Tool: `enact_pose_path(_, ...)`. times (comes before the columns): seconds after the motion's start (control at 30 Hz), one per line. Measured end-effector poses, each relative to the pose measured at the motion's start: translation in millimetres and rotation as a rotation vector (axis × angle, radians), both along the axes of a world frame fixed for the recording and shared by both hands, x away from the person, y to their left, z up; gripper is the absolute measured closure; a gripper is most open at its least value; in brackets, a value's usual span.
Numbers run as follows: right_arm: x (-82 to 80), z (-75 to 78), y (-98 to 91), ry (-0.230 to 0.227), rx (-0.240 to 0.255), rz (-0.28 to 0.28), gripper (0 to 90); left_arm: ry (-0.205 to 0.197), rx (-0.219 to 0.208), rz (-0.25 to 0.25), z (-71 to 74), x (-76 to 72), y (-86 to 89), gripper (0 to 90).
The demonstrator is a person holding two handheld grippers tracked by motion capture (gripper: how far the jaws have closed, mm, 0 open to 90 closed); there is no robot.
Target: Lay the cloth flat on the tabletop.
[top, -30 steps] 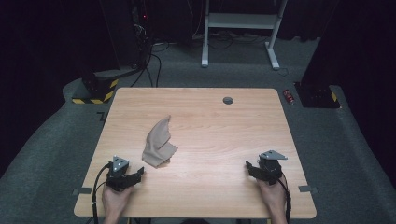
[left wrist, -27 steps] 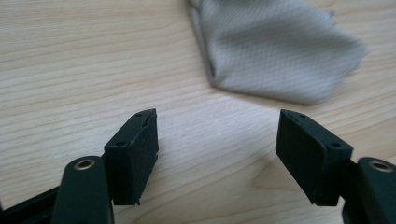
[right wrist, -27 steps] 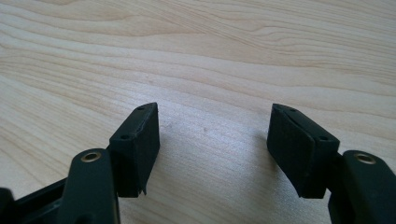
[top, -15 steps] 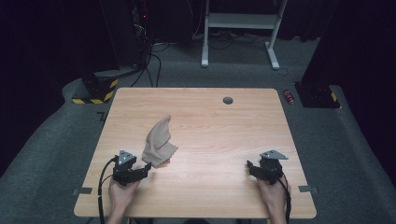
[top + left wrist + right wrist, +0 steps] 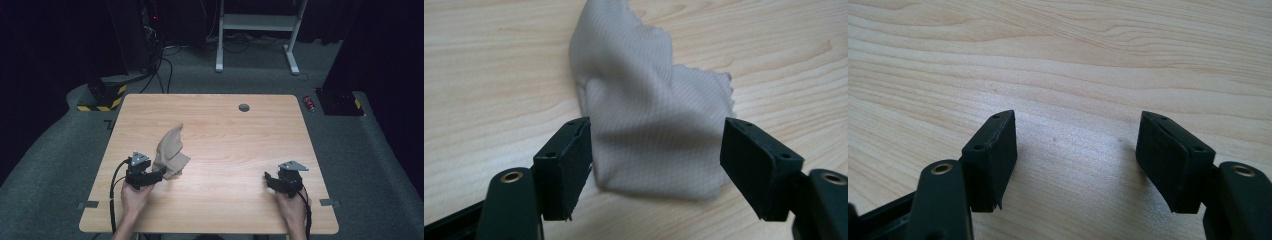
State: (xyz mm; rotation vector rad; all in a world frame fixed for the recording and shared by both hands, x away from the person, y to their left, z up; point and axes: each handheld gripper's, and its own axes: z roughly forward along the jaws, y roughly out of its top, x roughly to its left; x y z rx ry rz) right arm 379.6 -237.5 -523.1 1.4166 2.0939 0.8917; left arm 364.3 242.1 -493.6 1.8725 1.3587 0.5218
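Note:
A crumpled beige cloth [image 5: 170,150] lies on the left half of the wooden table [image 5: 225,130]; in the left gripper view the cloth [image 5: 649,125] is a loosely folded heap with a frayed edge. My left gripper [image 5: 159,174] stands open right at the cloth's near edge, and the near part of the cloth lies between its jaws [image 5: 656,170] without being pinched. My right gripper [image 5: 270,178] rests open near the table's front right, with bare wood between its fingertips [image 5: 1075,165].
A small dark round grommet [image 5: 244,107] sits near the table's far edge. Beyond the table are a white desk frame [image 5: 257,30], cables and a yellow-black striped box [image 5: 102,97] on grey carpet. A small red thing [image 5: 310,103] lies on the floor at right.
My left gripper has moved right and forward up to the cloth's near edge. The right gripper has stayed where it was.

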Motion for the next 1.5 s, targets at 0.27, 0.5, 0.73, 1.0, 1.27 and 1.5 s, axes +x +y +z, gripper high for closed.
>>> enact_pose_path(0.27,0.0,0.0,0.1,0.000,0.001,-0.001,32.5,0.002,0.076,-0.002,4.6,18.0,-16.6,30.8)
enact_pose_path(0.5,0.0,0.0,0.1,0.000,0.001,-0.001,32.5,0.027,0.059,0.042,-2.7,30.3,-15.0,47.5)
enact_pose_path(0.73,0.0,0.0,0.1,0.000,0.001,-0.001,32.5,0.026,0.049,0.011,-3.1,30.8,-14.4,74.3)
enact_pose_path(1.0,0.0,0.0,0.1,0.000,0.001,-0.001,32.5,-0.001,0.058,-0.084,7.9,28.1,-29.9,88.7)
enact_pose_path(1.27,0.0,0.0,0.1,0.000,0.001,-0.001,32.5,-0.039,0.045,-0.183,21.1,28.9,-60.5,88.8)
enact_pose_path(1.5,0.0,0.0,0.1,0.000,0.001,0.000,32.5,-0.055,0.029,-0.270,27.9,30.0,-89.5,88.8)
